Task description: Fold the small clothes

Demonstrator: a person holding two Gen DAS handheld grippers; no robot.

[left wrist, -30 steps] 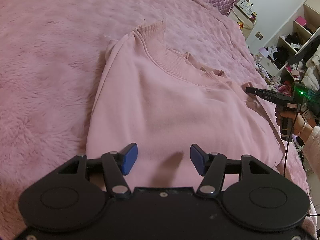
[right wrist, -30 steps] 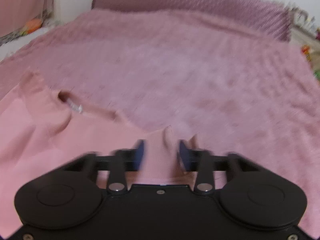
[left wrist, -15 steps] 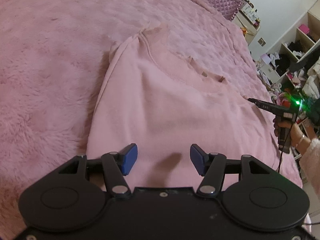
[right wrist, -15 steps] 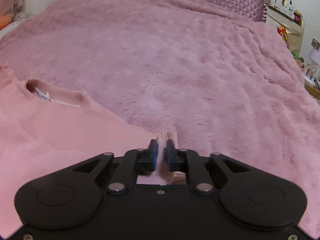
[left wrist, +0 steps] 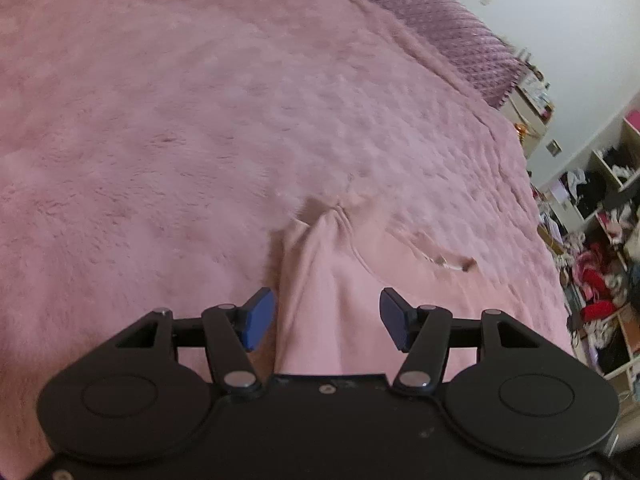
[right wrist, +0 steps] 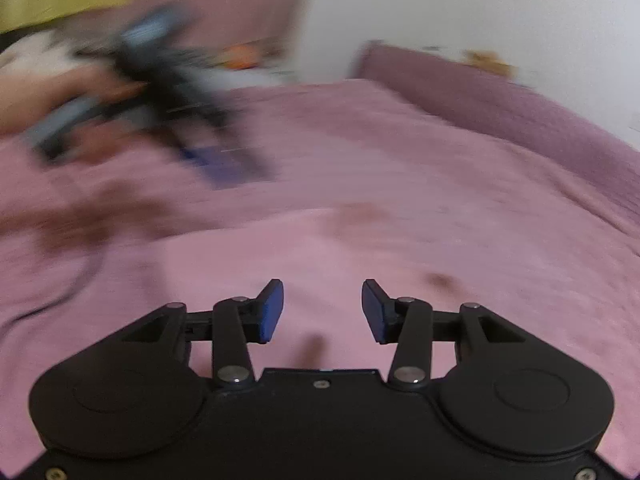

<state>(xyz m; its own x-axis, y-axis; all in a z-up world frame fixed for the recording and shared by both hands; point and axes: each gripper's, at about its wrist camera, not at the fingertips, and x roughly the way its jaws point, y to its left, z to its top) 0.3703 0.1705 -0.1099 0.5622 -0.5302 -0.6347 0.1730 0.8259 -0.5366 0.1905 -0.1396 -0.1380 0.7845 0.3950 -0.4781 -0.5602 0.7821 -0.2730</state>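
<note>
A pale pink sweatshirt (left wrist: 320, 280) lies on the fluffy pink bedspread (left wrist: 160, 120). In the left wrist view its folded edge and neckline run away from my left gripper (left wrist: 327, 316), which is open and low over the cloth, with the fabric between its blue pads. In the blurred right wrist view my right gripper (right wrist: 322, 308) is open and empty above pink fabric (right wrist: 320, 248). The left gripper shows there as a dark blur (right wrist: 160, 92) at the upper left, held by a hand.
A purple quilted headboard cushion (left wrist: 440, 20) lies at the far end of the bed. Cluttered white shelves (left wrist: 600, 240) stand to the right beyond the bed edge. A black cable (right wrist: 52, 304) lies on the bedspread at the left of the right wrist view.
My right gripper has let go of the sweatshirt cuff, opened and swung left. My left gripper has stayed open and moved forward and low along the sweatshirt.
</note>
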